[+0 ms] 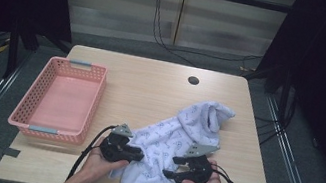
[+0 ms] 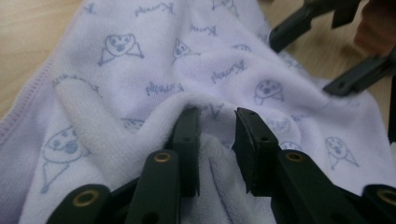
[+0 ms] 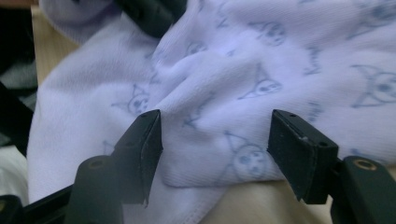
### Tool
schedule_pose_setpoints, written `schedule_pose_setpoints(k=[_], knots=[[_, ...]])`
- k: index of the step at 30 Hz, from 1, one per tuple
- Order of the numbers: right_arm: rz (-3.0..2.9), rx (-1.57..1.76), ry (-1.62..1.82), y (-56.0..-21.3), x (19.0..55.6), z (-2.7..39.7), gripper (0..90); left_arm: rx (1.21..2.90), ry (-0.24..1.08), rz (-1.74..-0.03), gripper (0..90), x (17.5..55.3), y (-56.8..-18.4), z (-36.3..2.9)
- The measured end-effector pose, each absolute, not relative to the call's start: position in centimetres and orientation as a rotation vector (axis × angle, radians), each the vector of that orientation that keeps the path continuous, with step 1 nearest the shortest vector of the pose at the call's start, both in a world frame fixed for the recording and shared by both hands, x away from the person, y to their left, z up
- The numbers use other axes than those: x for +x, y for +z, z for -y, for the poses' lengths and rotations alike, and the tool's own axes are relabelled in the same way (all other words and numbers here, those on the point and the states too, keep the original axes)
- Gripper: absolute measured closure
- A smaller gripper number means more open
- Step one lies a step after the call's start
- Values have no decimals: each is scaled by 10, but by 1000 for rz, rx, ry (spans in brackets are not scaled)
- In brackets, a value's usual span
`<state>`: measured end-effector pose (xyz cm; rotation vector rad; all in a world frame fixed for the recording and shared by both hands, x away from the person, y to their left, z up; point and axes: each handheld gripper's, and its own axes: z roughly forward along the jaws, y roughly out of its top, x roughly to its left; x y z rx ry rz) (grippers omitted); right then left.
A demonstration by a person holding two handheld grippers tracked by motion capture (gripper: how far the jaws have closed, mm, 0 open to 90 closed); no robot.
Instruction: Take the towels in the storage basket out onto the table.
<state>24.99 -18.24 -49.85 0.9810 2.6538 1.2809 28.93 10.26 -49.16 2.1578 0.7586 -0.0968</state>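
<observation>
We have the table [image 1: 152, 84] with the pink basket [image 1: 60, 99] standing bare on its left side and the white printed towel [image 1: 178, 135] lying rumpled across the near right part, so we judge the work barely begun; nothing is folded or stowed. Our left gripper [image 2: 216, 116] has its jaws drawn close about a raised fold of cloth, though we cannot tell if the pads press it; our right gripper [image 3: 215, 135] stands wide open over the towel's edge, holding nothing.
</observation>
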Motion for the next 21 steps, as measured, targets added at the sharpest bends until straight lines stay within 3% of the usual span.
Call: schedule_pose_setpoints(k=[4, 6, 8, 12, 17, 21], knots=[[-2659, 920, 1249, -501, 247, 175, 355, 2104, -83, -774, 664, 288, -484, -114], [-2626, 838, 1144, -500, 246, 172, 604, 2074, -79, -783, 648, 289, -481, -120], [-2604, 867, 1100, -499, 251, 175, 793, 2049, -74, -790, 611, 287, -477, -124], [-2576, 931, 1061, -497, 266, 188, 816, 2031, -57, -778, 599, 280, -471, -132], [-2469, 1123, 1039, -498, 298, 237, 822, 2132, -89, -727, 669, 275, -481, -131], [-2427, 1171, 1021, -499, 313, 253, 822, 2171, -97, -706, 674, 275, -485, -127]])
